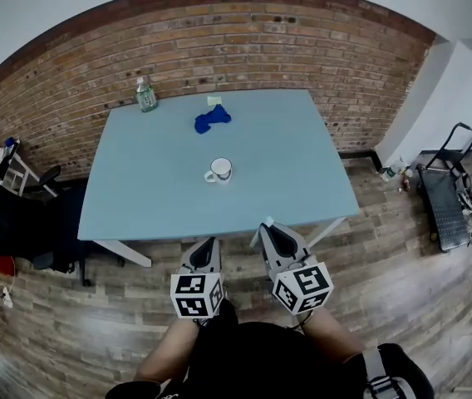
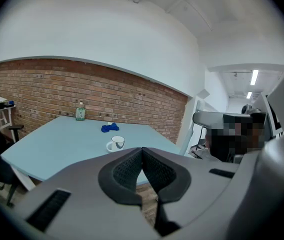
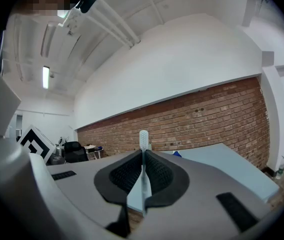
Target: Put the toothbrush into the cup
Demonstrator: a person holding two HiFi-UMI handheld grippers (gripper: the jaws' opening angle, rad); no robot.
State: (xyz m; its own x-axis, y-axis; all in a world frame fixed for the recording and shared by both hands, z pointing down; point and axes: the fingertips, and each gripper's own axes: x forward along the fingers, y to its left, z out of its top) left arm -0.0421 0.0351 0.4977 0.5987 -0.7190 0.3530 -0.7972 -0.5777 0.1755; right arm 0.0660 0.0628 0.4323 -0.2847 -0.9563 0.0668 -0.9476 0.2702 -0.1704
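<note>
Pale plastic toothbrush (image 3: pixel 143 139) clamped by the handle in right tool (image 3: pixel 143 156), head protruding. Judged light, stiff, slippery; handle hold suitable. Left tool (image 2: pixel 142 153) closed, empty. Cup (image 1: pixel 218 170) mid-desk (image 1: pixel 136 206), well apart.

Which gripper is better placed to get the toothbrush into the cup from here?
Right. The right gripper is shut on the toothbrush, bristle end up. The left gripper is shut on nothing. Both hang short of the table, with the cup ahead.
</note>
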